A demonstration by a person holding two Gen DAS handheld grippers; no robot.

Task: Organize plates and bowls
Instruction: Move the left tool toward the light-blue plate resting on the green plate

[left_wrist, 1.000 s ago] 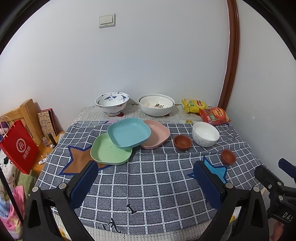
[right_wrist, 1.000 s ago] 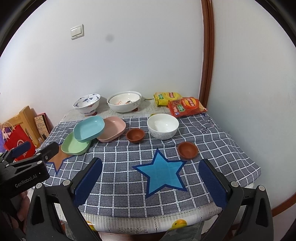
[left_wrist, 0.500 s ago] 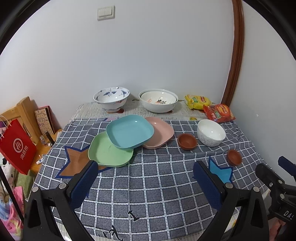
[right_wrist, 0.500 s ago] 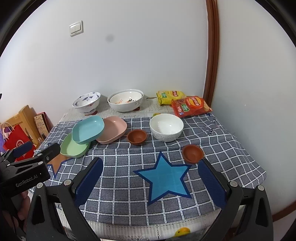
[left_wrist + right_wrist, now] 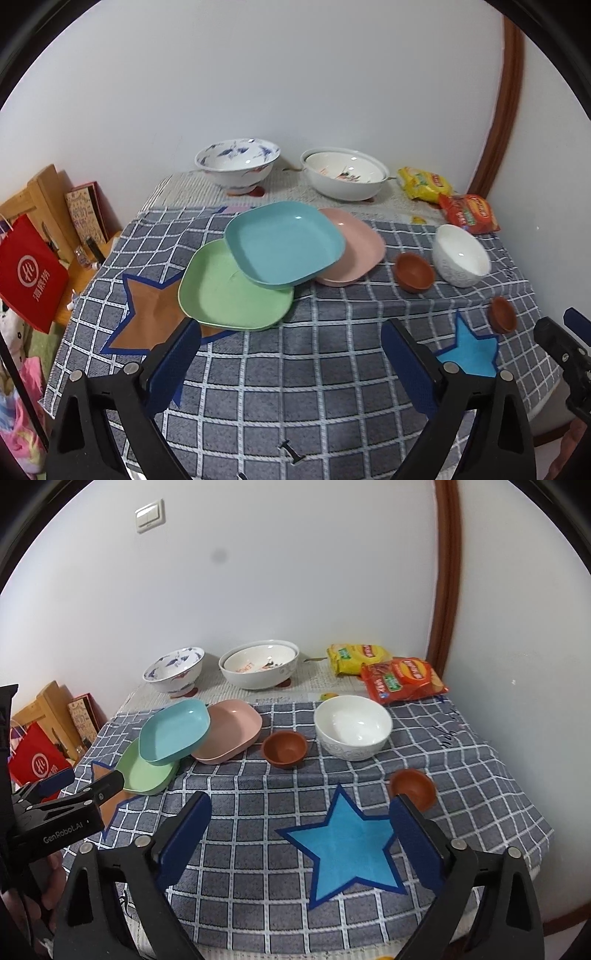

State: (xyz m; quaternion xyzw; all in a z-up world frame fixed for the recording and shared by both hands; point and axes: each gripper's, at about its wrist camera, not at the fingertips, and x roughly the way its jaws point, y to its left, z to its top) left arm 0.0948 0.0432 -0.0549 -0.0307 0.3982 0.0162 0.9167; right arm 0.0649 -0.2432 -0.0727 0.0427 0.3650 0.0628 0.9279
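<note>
Three plates overlap near table's left edge; blue plate [image 5: 284, 243] topmost, likely light, stiff, slick: pinch rim. Both grippers' jaws spread, empty.

Blue plate [image 5: 282, 243] overlaps green plate [image 5: 229, 291] & pink plate [image 5: 356, 247]; bowls nearby.

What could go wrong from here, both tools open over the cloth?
1. The blue plate sits tilted across the green plate and pink plate; pulling either lower one could slide it off.
2. The near brown bowl sits right by the right tool, whose finger could knock it.
3. The cloth looks rumpled near the bowls, so dragging dishes may snag.
</note>
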